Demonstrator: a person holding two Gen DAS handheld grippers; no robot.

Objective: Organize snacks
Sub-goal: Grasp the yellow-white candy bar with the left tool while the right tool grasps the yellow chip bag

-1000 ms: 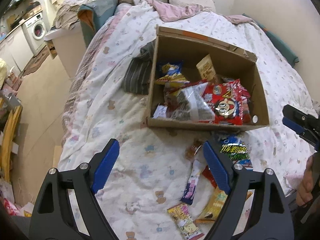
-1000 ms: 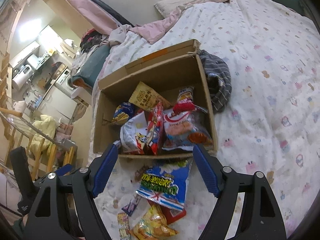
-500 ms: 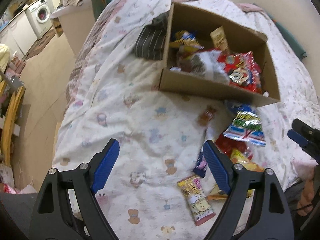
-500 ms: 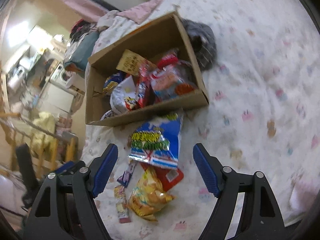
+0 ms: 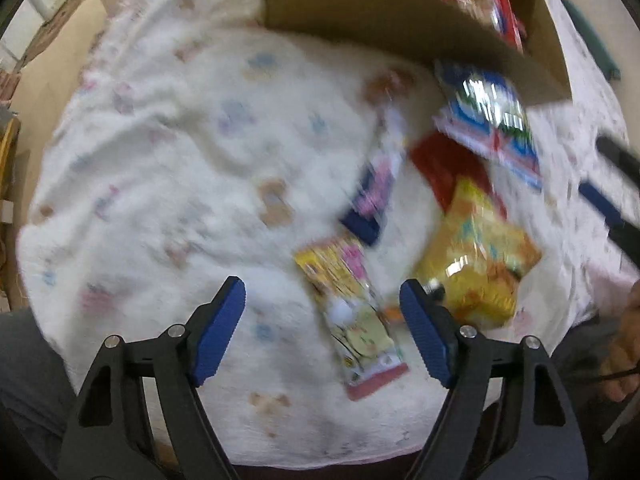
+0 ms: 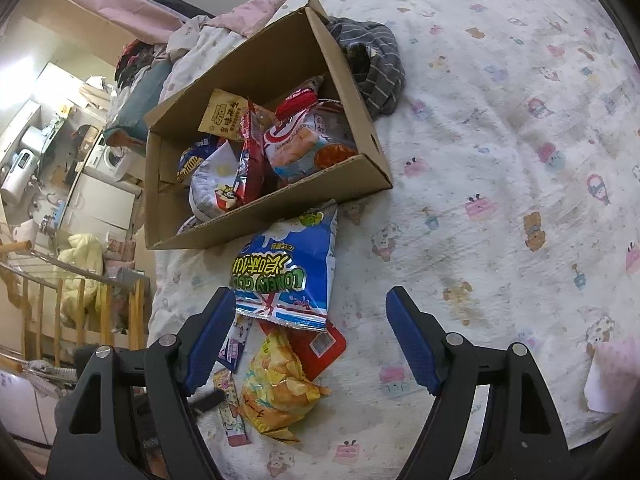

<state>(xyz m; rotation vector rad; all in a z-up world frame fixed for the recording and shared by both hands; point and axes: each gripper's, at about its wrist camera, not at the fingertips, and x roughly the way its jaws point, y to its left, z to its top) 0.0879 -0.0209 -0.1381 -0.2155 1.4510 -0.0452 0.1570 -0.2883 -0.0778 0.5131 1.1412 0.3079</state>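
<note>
Several loose snacks lie on the bed (image 6: 500,128) in front of a box (image 6: 256,220) that already holds more packets. Nearest the box, a blue bag (image 6: 292,268) lies with its top edge touching the box's front wall. Below it, a red packet (image 6: 324,344) is partly covered by the blue bag and by a yellow bag (image 6: 280,388) resting on its lower edge. Beside these, toward the left in the right wrist view, lie a purple bar (image 6: 236,344) and a long yellow bar (image 6: 230,412).

The left wrist view is blurred, yet it shows the same group: the long yellow bar (image 5: 352,316) between the 2 fingers of the left hand-held gripper (image 5: 322,336), closer to the right one, with the purple bar (image 5: 376,188) above it and the yellow bag (image 5: 480,256) to the right. That gripper's jaws are closing but stand well apart, and neither pad touches the bar.

The right hand-held gripper (image 6: 310,340) hangs above the pile with its jaws wide apart, gripping nothing.

Behind the box, a striped grey cloth (image 6: 372,64) lies crumpled against its far corner. A person's hand (image 5: 624,344) shows at the right edge of the left wrist view.
</note>
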